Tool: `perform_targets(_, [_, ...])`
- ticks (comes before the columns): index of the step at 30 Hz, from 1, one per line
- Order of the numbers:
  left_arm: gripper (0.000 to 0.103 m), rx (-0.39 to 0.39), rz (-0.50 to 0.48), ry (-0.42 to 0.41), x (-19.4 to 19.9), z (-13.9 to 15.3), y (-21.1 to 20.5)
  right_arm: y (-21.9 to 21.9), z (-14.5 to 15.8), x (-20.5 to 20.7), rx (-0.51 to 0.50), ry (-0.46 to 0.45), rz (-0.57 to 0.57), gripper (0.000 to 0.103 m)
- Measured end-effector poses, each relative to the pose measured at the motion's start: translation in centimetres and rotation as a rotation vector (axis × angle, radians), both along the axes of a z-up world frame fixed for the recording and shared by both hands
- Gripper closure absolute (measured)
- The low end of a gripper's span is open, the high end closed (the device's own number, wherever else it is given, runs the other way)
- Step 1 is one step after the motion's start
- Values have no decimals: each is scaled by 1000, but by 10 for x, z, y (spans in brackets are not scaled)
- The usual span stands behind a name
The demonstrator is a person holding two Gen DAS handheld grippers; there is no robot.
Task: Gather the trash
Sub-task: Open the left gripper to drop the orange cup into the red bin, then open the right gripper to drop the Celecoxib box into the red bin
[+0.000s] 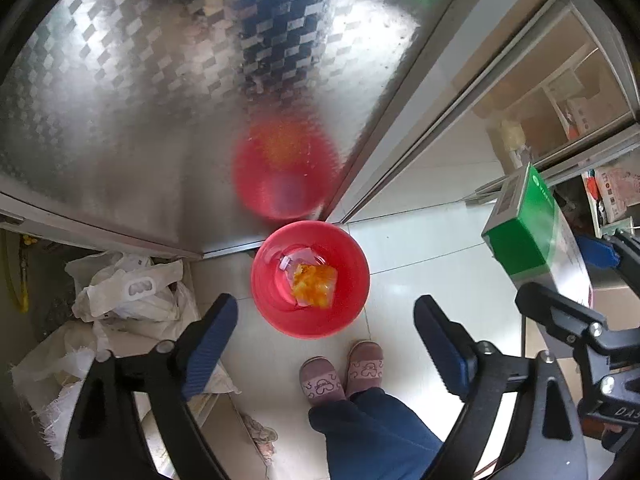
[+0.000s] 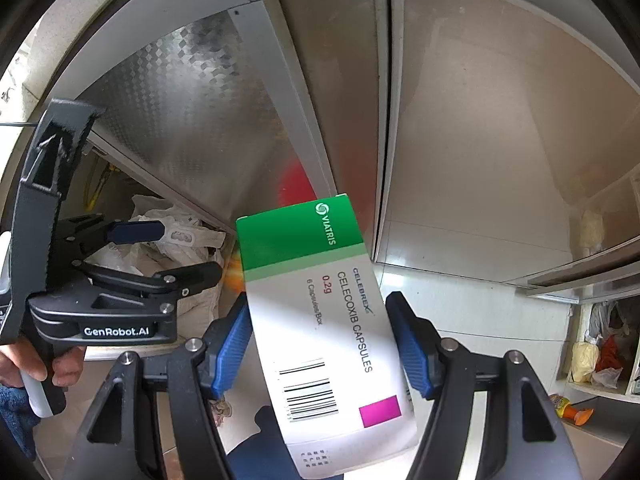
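A red bin (image 1: 280, 320) stands on the pale tiled floor, straight below me in the left wrist view. Inside it lies a clear plastic bag with orange scraps (image 1: 314, 286). My left gripper (image 1: 326, 332) hangs above the bin's near rim, open, with nothing between its blue pads. My right gripper (image 2: 324, 340) is shut on a green and white medicine box (image 2: 316, 304), pads pressing its two long sides. The box (image 1: 528, 228) is held up to the right of the bin, apart from it. In the right wrist view the left gripper (image 2: 190, 250) shows at the left, open.
A patterned metal cabinet door (image 1: 140, 100) stands behind the bin and mirrors it. Crumpled white bags and sacks (image 1: 132, 296) lie left of the bin. A person's slippered feet (image 1: 340, 376) stand just in front of it. Low shelves with bags (image 2: 600, 356) sit at the right.
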State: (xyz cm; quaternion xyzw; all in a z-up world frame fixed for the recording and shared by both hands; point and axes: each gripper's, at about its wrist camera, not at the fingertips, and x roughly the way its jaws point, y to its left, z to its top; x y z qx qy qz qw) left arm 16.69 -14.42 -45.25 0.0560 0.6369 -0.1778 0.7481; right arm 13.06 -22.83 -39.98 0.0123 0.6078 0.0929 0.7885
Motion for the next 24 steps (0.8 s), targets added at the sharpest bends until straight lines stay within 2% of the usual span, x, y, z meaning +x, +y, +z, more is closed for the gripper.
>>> perform_targets(6, [12,-2,14,-14,-1,7,12,1,1,1,8,-3,18,39])
perform_targets(8, [12,20,15,-16,-3,9,16,5,1,2,13,2,27,39])
perform_targets(11, [12,47,36,-26,-8,12,27,11,-3,5,18,11,47,39])
perform_targets(18, [12,52,92,-29,-12,16,55,33,-10,10,22,4,105,39])
perform_targets(24, [11,72,132,-1,-14,13,72,51,-23,13,29,8,162,38])
